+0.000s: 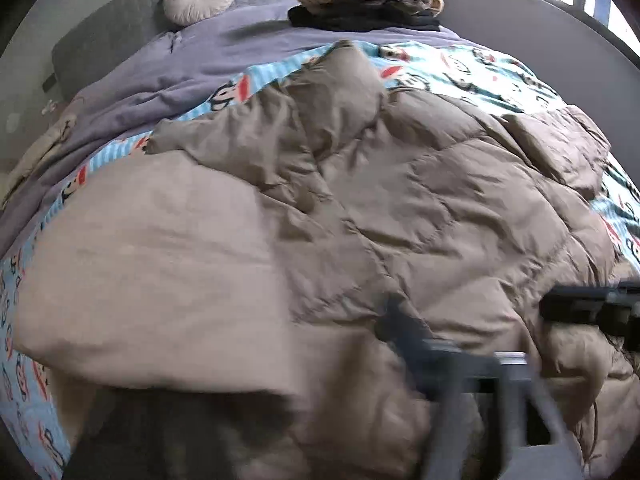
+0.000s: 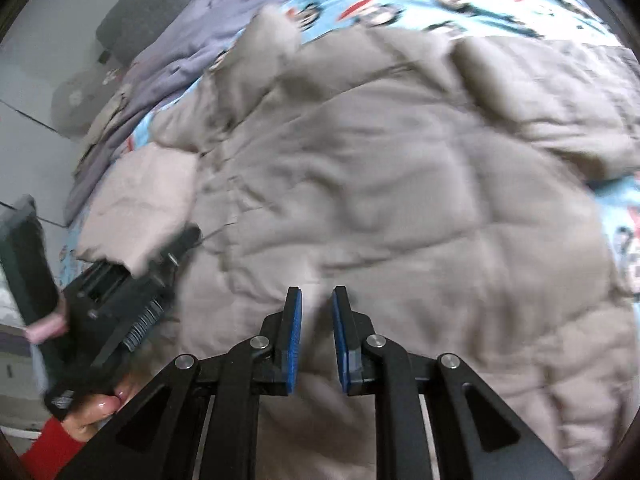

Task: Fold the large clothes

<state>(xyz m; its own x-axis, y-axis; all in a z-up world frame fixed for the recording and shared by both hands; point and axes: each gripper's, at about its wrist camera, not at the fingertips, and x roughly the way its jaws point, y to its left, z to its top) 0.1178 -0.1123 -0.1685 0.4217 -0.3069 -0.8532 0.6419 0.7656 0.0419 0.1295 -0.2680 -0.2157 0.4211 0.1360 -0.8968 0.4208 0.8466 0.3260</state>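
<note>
Left wrist view: the puffy taupe coat (image 1: 360, 200) fills the middle of the frame, spread across the cartoon-print blanket (image 1: 480, 68). Your left claw (image 1: 360, 368) is a blur at the bottom, and a pale flap of the coat (image 1: 152, 260) billows at lower left. I can't tell from here whether that claw is clamped. Carry the flap across in one smooth arc so the padding doesn't bunch. The other tool pokes in at right edge.

Right wrist view: your right claw (image 2: 317, 312) sits bottom centre, blue pads (image 2: 296, 320) apart, nothing between them, coat directly beneath and ahead. At lower left, the left claw appears to have the pale flap pinched. Pin the fold line with the right before you lay it.
</note>
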